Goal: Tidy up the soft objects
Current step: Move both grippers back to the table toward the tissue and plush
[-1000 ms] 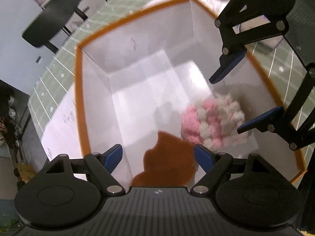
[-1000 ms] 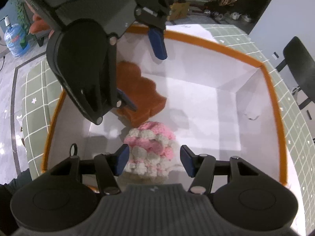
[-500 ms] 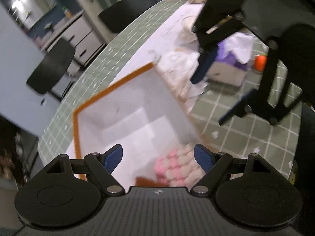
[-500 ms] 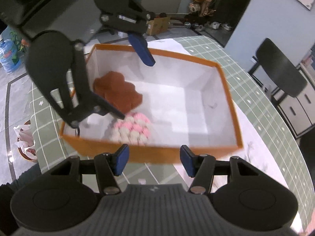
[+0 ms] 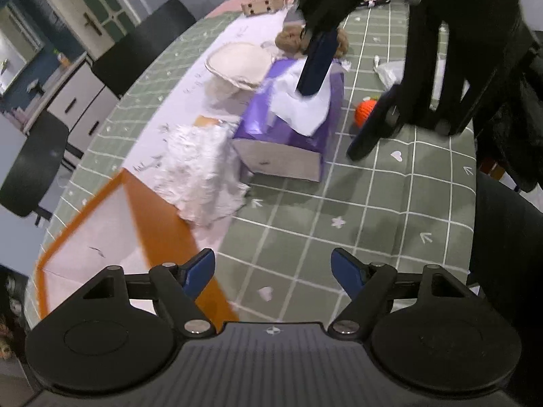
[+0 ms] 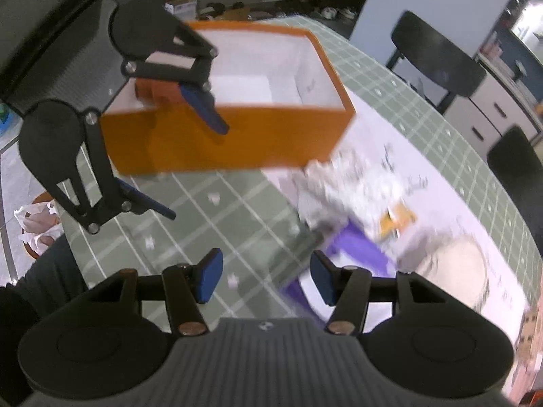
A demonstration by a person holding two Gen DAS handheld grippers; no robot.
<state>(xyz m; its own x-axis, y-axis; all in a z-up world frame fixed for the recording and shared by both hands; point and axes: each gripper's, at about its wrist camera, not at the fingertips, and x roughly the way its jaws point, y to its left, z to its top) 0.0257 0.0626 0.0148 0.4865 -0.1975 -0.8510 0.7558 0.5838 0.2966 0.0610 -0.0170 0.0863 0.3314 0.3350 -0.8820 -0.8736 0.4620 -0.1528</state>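
We hold both tongs, left [image 5: 273, 273] and right [image 6: 267, 281], spread and empty above the table [image 5: 390, 203], the left's jaws having just narrowed slightly, because the fluffy white bundle [image 5: 200, 169] still lies outside the orange box [image 6: 230, 135], just beside it.

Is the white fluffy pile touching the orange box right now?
Cannot tell. In the left wrist view the white fluffy pile overlaps the corner of the orange box, but motion blur hides any seam; the right wrist view is blurred there too.

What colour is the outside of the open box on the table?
Orange outside, white inside. The box shows best in the right wrist view.
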